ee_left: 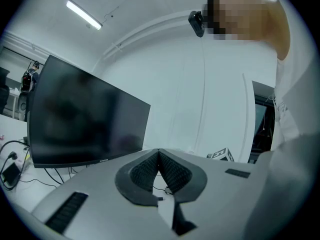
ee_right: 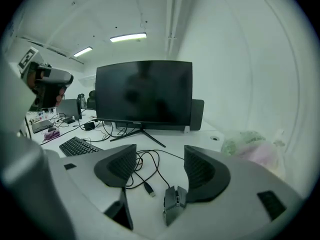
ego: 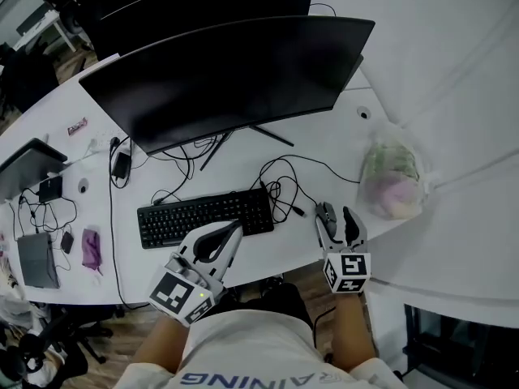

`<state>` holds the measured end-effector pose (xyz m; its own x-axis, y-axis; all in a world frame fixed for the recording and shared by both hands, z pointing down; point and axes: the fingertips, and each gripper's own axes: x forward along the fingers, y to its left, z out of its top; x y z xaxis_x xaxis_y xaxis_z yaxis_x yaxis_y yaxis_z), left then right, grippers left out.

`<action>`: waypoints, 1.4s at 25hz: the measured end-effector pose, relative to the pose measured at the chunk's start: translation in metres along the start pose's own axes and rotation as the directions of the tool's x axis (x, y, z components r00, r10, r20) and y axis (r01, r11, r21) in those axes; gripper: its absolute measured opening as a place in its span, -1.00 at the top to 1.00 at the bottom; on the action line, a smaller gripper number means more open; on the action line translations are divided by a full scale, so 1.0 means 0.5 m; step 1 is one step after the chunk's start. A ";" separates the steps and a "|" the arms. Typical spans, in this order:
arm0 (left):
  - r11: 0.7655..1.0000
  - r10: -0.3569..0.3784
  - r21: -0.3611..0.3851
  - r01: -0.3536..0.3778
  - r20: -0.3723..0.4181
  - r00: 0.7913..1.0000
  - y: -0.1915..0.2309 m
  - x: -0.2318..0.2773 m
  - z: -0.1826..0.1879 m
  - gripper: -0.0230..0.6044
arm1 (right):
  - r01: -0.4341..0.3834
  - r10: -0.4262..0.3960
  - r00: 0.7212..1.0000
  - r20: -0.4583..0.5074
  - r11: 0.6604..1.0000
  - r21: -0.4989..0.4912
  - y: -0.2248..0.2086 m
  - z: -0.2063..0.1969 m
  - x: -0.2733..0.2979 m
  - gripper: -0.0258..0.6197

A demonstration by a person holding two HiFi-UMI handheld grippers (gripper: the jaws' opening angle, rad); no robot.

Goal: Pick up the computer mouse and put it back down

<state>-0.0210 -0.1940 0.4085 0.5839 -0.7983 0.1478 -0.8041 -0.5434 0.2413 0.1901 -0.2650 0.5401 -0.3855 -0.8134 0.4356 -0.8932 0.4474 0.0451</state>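
Note:
The dark grey computer mouse (ego: 326,212) lies on the white desk (ego: 292,245) near its front edge. In the right gripper view the mouse (ee_right: 173,204) rests on the desk low between the jaws, close to the right-hand jaw. My right gripper (ego: 336,220) (ee_right: 160,153) is open and hovers just over it, with no clear contact. My left gripper (ego: 236,228) (ee_left: 159,153) is shut on nothing, its pads pressed together, held above the near edge of the keyboard (ego: 204,217).
A black curved monitor (ego: 235,71) stands behind the keyboard. A tangle of black cable (ego: 280,189) with a loose USB plug (ee_right: 148,189) lies beside the mouse. A crumpled plastic bag (ego: 393,181) sits at the right. Small devices and cables crowd the far left.

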 end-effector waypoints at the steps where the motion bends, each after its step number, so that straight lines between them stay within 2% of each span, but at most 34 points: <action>1: 1.000 -0.006 0.003 0.006 0.007 1.000 -0.002 -0.005 0.005 0.91 | 0.002 -0.002 1.000 0.015 1.000 -0.005 0.007 0.016 -0.011 -0.04; 6: 0.999 -0.036 0.016 0.036 0.032 0.999 -0.012 -0.037 0.023 0.91 | 0.008 -0.006 0.996 0.088 1.000 -0.023 0.045 0.085 -0.066 0.00; 8: 0.998 -0.049 0.026 0.048 0.044 0.998 -0.014 -0.050 0.031 0.91 | 0.013 -0.009 0.993 0.120 0.999 -0.030 0.061 0.111 -0.089 0.14; 14: 0.996 -0.078 0.049 0.074 0.077 0.994 -0.018 -0.090 0.051 0.91 | 0.028 -0.009 0.977 0.211 0.996 -0.087 0.117 0.184 -0.156 0.34; 22: 0.995 -0.088 0.064 0.081 0.114 0.989 -0.004 -0.139 0.073 0.91 | 0.063 -0.027 0.935 0.353 0.994 -0.092 0.171 0.284 -0.241 0.73; 29: 0.994 -0.094 0.077 0.082 0.157 0.983 0.007 -0.162 0.096 0.91 | 0.086 -0.035 0.900 0.435 0.991 -0.098 0.198 0.347 -0.299 0.83; 35: 0.993 -0.101 0.081 0.089 0.167 0.981 0.001 -0.172 0.100 0.91 | 0.095 -0.043 0.900 0.435 0.991 -0.099 0.203 0.354 -0.314 0.85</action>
<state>-0.0774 -0.1385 0.3480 0.6353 -0.7712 -0.0398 -0.7555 -0.6313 0.1750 0.1190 -0.1580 0.3173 -0.4091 -0.9125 -0.0008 -0.8984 0.4027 0.1752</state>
